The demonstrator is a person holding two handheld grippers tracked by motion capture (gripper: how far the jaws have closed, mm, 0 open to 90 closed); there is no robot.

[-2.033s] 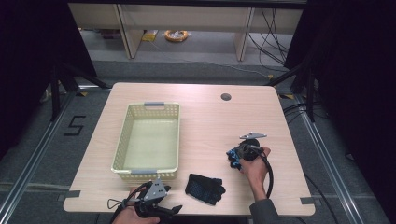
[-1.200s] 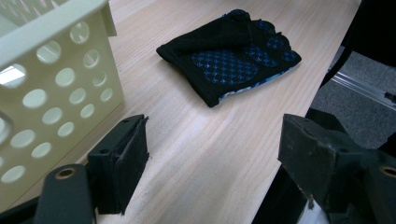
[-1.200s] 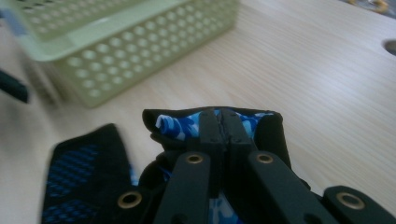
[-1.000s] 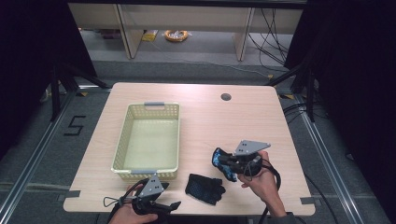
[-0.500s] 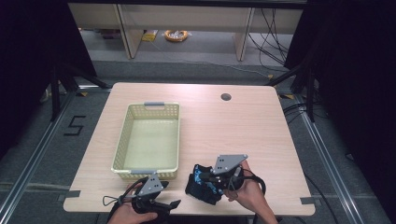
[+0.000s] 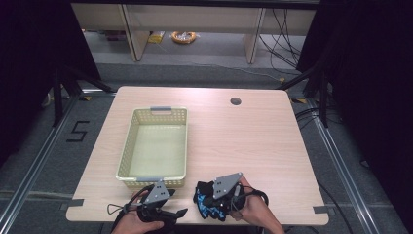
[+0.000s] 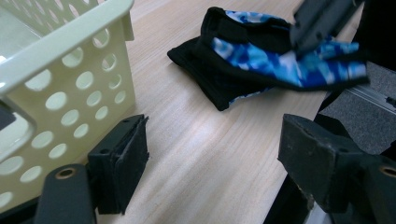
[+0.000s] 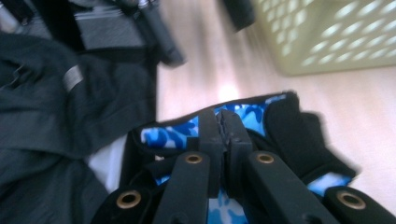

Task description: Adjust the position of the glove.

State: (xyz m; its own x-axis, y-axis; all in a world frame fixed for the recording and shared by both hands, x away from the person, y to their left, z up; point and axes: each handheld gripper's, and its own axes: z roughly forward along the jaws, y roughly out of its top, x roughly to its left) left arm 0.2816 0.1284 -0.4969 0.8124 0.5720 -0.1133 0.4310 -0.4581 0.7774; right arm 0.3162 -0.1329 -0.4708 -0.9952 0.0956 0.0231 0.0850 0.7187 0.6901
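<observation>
Now that the right gripper has dropped onto the glove, jaws together; left gripper wide; grasp pending.

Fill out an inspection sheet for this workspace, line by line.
Surface: pale wooden table, round hole at far edge.
Job's things: black and blue patterned fabric glove near front edge; pale yellow perforated plastic basket, nothing seen inside.
Clutter: nothing seen.
Grippers: left tool open beside the basket; right tool shut, jaws over the glove, grip unclear.
Cables: black cable trailing from right tool.
Surroundings: grey floor, dark curtains.
</observation>
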